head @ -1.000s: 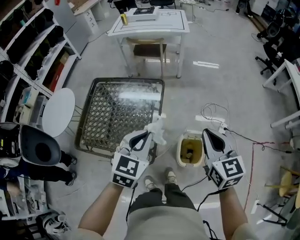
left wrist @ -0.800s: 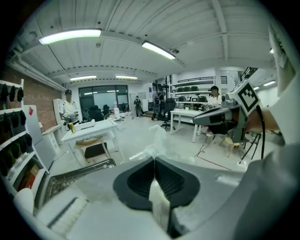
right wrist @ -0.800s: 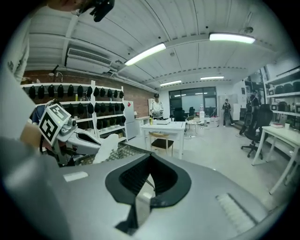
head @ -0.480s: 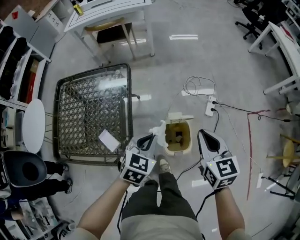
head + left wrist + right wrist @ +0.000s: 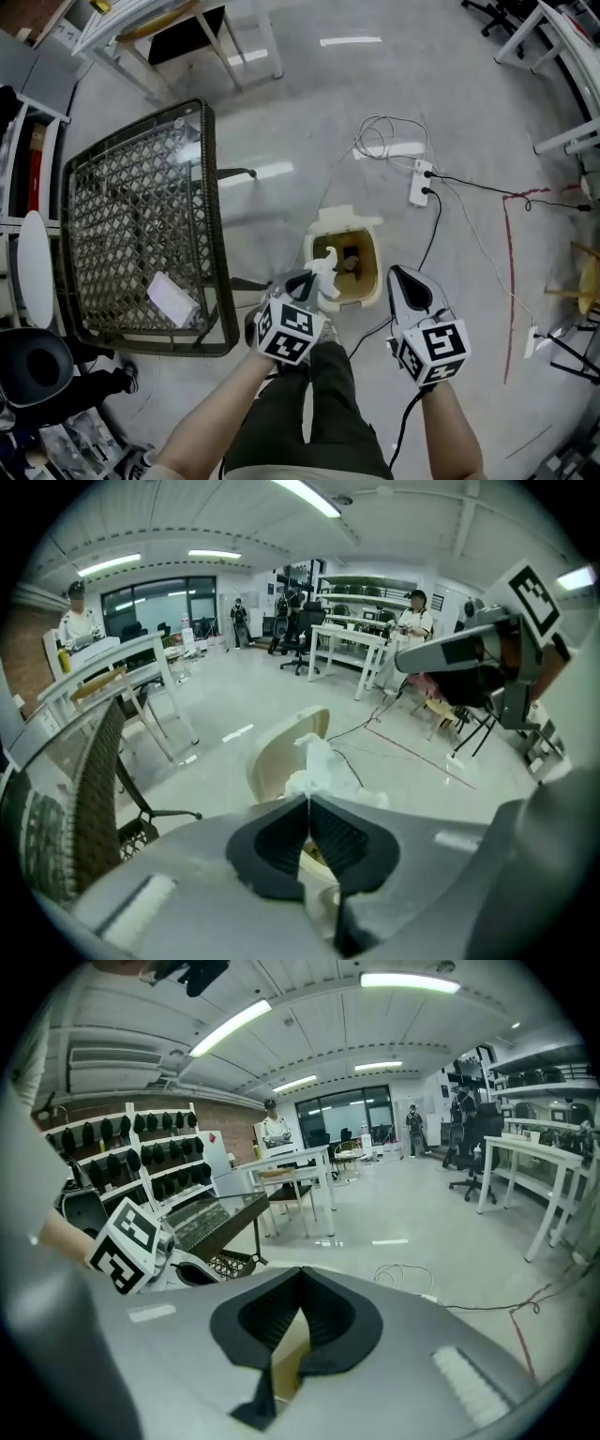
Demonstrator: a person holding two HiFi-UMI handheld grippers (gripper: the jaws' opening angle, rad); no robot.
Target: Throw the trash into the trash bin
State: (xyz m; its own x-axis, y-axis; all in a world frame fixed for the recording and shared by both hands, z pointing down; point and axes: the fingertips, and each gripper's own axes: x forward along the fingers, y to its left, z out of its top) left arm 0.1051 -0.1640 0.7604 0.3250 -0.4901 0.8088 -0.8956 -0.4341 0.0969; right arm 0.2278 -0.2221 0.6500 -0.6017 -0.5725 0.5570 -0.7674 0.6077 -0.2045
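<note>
Lowered at the trash bin point(image 5: 309, 253) rim, left gripper point(image 5: 309, 278) fingers pinch tissue point(image 5: 328, 277); right gripper point(image 5: 397, 274) fingers closed.

A white card point(image 5: 173, 300) lies on a glass-topped wicker table point(image 5: 122, 216), while well apart on the grey floor point(image 5: 291, 112) a white power strip point(image 5: 419, 183) sits near a coiled white cable point(image 5: 380, 139).

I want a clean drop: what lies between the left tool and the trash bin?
Only the crumpled white tissue, pinched in the left tool, at the trash bin's near rim; head view shows it.
</note>
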